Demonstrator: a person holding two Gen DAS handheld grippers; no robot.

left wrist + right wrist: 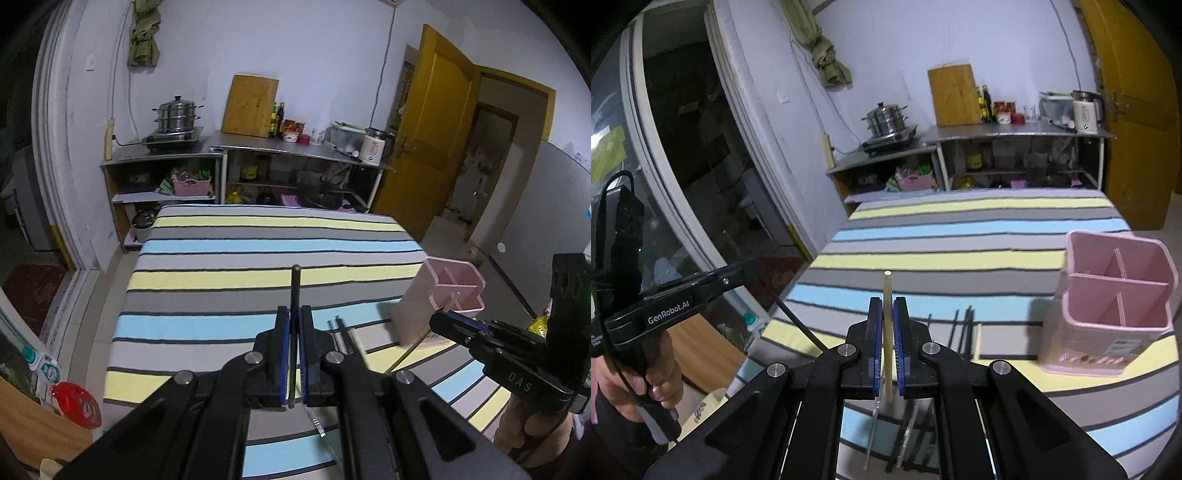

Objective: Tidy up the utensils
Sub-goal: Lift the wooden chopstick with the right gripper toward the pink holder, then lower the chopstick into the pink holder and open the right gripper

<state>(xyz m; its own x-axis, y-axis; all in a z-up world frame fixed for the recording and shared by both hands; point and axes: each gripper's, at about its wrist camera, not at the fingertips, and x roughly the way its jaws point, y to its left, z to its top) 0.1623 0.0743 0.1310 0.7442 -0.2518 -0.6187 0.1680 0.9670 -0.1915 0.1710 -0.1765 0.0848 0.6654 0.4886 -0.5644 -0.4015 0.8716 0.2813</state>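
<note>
Two chopsticks in hand, none yet filed: my left gripper (294, 345) clamps a black chopstick (295, 295), my right gripper (887, 345) a pale wooden chopstick (887, 321), several more lie on the striped table (960, 254), the pink holder (1115, 295) standing empty.

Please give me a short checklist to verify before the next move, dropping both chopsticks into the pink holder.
1. Left claw shut on the black chopstick: ok.
2. Right claw shut on the pale chopstick: ok.
3. Pink holder upright on the striped cloth, open side up: ok.
4. Holder compartments free: ok for what the right view shows; bottoms cannot tell.
5. Tips above the holder rim: not ok, both claws are off to its side.
6. More chopsticks lying on the cloth, clear of the holder: ok.
</note>
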